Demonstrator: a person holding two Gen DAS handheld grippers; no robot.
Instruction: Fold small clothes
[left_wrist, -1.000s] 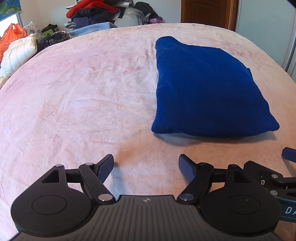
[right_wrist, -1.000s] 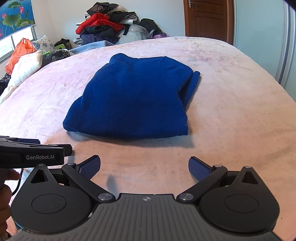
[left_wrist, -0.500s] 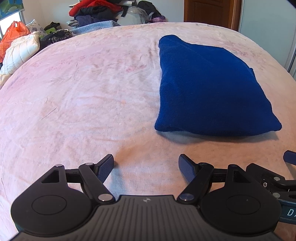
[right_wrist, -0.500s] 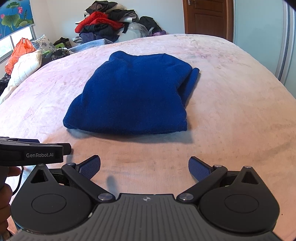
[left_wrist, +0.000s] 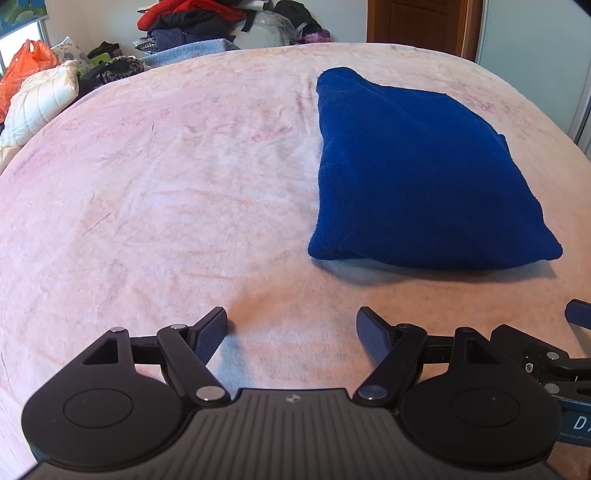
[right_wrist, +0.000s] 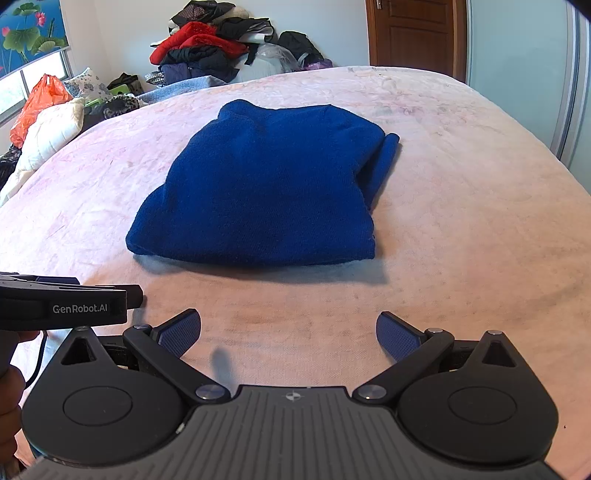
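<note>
A dark blue knitted garment (left_wrist: 410, 173) lies folded into a compact rectangle on the pink bedspread (left_wrist: 166, 192). It also shows in the right wrist view (right_wrist: 269, 184), with a folded sleeve edge along its right side. My left gripper (left_wrist: 291, 332) is open and empty, low over the bed, short of the garment's near left corner. My right gripper (right_wrist: 290, 332) is open and empty, in front of the garment's near edge. The left gripper's body (right_wrist: 62, 306) shows at the left of the right wrist view.
A pile of clothes (right_wrist: 210, 48) sits past the bed's far edge. A white quilted item (left_wrist: 40, 99) and an orange bag (left_wrist: 22, 74) lie at the far left. A wooden door (right_wrist: 413, 33) stands at the back right.
Both grippers have drawn back slightly and stayed open. The garment has not moved on the bed.
</note>
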